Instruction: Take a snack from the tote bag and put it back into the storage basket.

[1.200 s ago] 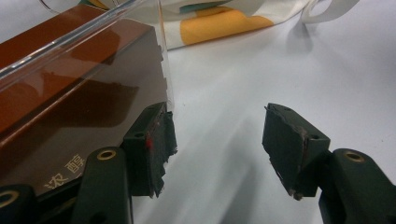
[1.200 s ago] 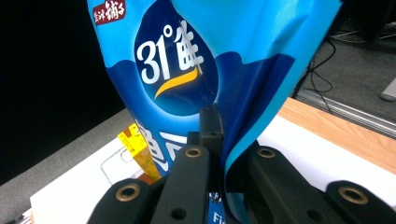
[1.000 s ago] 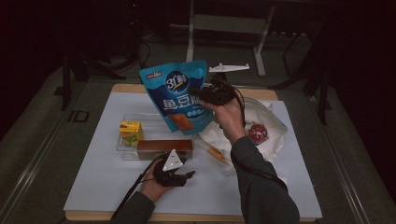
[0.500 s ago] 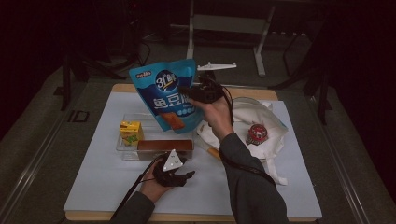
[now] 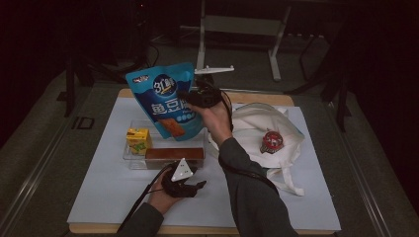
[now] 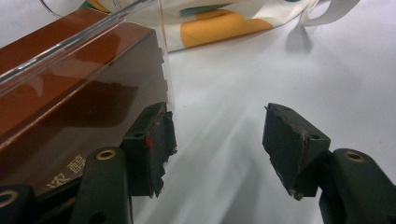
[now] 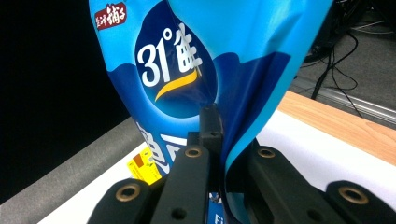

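Under both grippers lay the white table sheet [image 5: 113, 192], the broadest surface, bearing everything else. To the right of the raised right gripper [image 5: 190, 98], a cream cloth bag [image 5: 257, 123] lay slumped flat with its mouth loose, probably where the goods came from or are meant to go; a small red item [image 5: 271, 142] rested on it, too small to identify.

Next in size was the blue snack pouch [image 5: 165, 101]. The right gripper was clamped on the pouch's side edge, jaws pressed together on the thin film, as the right gripper view confirmed with the pouch [image 7: 187, 70] creased between them. A pinch at the edge made sense: the film is flat there and the filled belly would slip. The pouch hung upright, clear of the table, above and just behind the clear tray [image 5: 136, 158], so it was judged to be headed into that tray.

Below the pouch, the tray held a long brown box [image 5: 174, 154] along its near wall and a yellow juice carton [image 5: 138, 139] at its left end, leaving the back part free.

Smallest, the left gripper [image 5: 195, 186] rested low on the sheet just in front of the tray. Its jaws stood apart with nothing between them, one pad [image 6: 154, 144] just beside the tray's corner and the brown box [image 6: 70, 116]. Judged purpose: waiting nearby to steady the tray.
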`<state>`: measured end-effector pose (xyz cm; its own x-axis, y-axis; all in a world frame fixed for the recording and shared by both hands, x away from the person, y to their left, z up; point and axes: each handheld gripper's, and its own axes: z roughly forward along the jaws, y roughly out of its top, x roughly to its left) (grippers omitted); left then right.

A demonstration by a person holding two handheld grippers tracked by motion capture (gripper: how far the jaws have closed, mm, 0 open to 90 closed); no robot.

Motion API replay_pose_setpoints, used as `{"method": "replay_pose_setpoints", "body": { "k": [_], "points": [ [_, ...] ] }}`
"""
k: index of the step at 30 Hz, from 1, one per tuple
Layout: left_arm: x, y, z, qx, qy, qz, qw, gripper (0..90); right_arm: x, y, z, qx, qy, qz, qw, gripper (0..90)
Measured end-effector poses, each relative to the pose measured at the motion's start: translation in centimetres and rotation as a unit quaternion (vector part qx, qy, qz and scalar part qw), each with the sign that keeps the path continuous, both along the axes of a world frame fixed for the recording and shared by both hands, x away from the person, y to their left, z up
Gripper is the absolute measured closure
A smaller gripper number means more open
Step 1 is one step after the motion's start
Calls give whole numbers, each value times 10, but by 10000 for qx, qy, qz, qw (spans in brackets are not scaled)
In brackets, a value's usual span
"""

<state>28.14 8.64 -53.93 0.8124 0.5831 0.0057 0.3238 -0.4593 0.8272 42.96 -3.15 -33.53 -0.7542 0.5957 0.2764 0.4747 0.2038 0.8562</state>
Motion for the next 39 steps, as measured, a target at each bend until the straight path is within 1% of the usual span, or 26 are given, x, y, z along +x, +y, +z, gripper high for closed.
{"method": "replay_pose_setpoints", "body": {
  "k": [8, 14, 19, 21, 23, 26, 29, 32, 37, 39],
  "points": [
    [0, 0, 0, -22, -12, 14, 10000, 409, 4, 12, -13, -128, 19, -70, 9999, 894],
    [0, 0, 0, -24, -17, 8, 10000, 409, 8, 16, -24, -159, 128, -160, 9997, 893],
    [-1, 1, 0, -32, -44, 19, 10000, 410, 11, 20, -31, -222, 142, -231, 9994, 893],
    [-1, 1, 0, -45, -47, 18, 10000, 410, 12, 22, -35, -188, 133, -225, 9995, 893],
    [-1, 1, 0, -47, -49, 18, 10000, 410, 12, 24, -36, -209, 121, -238, 9994, 892],
    [-1, 1, 0, -63, -60, 20, 10000, 412, 14, 28, -40, -182, 190, -286, 9992, 892],
    [-2, 1, 0, -79, -67, 32, 9999, 412, 14, 32, -43, -190, 194, -323, 9991, 892],
    [-2, 2, 1, -63, -121, 41, 9999, 414, 14, 34, -48, -125, 197, -349, 9991, 891],
    [-2, 2, 0, -87, -124, 49, 9999, 416, 13, 30, -63, 182, 65, -330, 9993, 889],
    [-2, 2, 0, -77, -126, 51, 9999, 415, 14, 26, -66, 251, 71, -351, 9990, 885]
  ]
}}
